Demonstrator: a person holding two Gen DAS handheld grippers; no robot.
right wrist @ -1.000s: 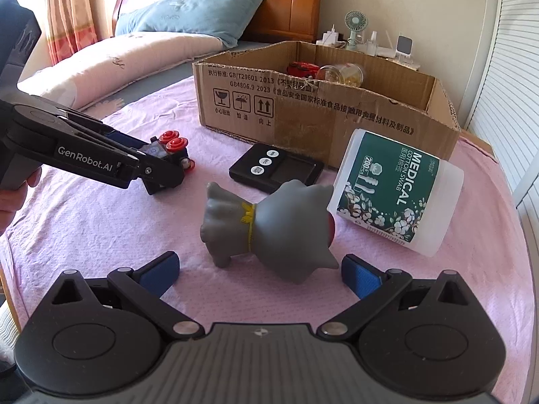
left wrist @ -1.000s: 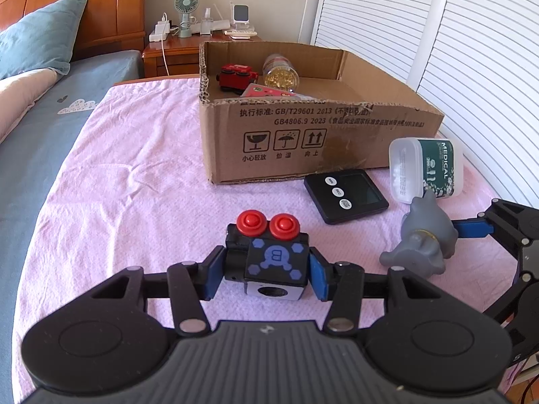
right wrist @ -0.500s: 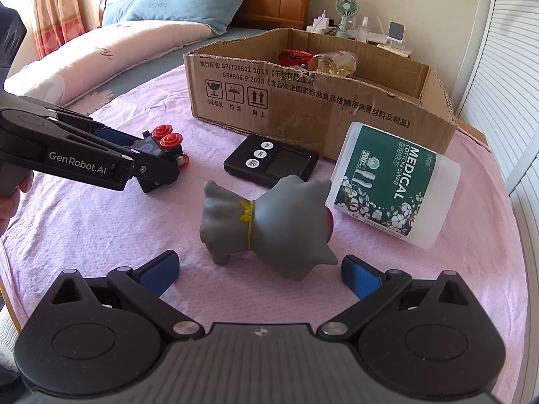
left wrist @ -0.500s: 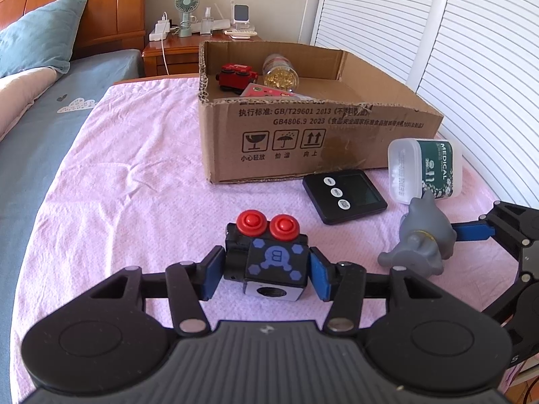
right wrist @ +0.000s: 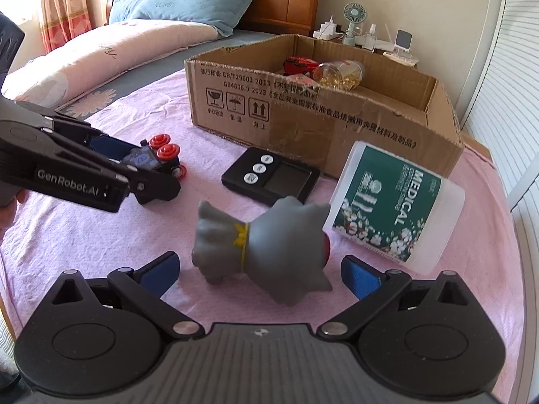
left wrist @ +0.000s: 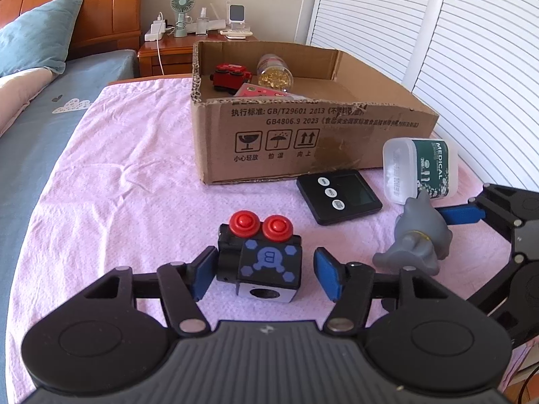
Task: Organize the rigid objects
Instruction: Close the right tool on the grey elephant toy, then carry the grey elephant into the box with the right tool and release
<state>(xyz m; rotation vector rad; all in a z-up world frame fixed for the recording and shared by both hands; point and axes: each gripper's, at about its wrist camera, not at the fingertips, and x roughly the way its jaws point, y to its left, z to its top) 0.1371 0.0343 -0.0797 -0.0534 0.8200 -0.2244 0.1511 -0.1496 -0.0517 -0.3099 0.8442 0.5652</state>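
Looking along my left gripper (left wrist: 266, 274), I see the small black toy block (left wrist: 261, 259) with two red buttons sitting on the pink cloth (left wrist: 118, 185) between my blue pads. My jaws have just been opening: a second ago both pads were pressed on its sides, and now there is a clear gap on the right and a slimmer one on the left, so I no longer grip it. It rests on the cloth, well short of the cardboard box (left wrist: 303, 138), which already holds a red toy and a jar. To do this step well, I judge I should either back straight off without nudging the block or re-centre and close squarely on its flat sides before lifting it over the near wall. The block itself has not shifted.

Looking along my right gripper (right wrist: 259, 274), my jaws stand wide around the grey figurine (right wrist: 259, 245), which lies on its side on the cloth; neither pad touches it. Just beyond it are the black timer (right wrist: 273, 178) and the tipped medical swab tub (right wrist: 394, 208), whose edge is touching or nearly touching the figurine's head. I should close on the narrow waist, near the yellow band, rather than the flared ends. Compared with before, the figurine sits a little nearer and more centred between my pads.
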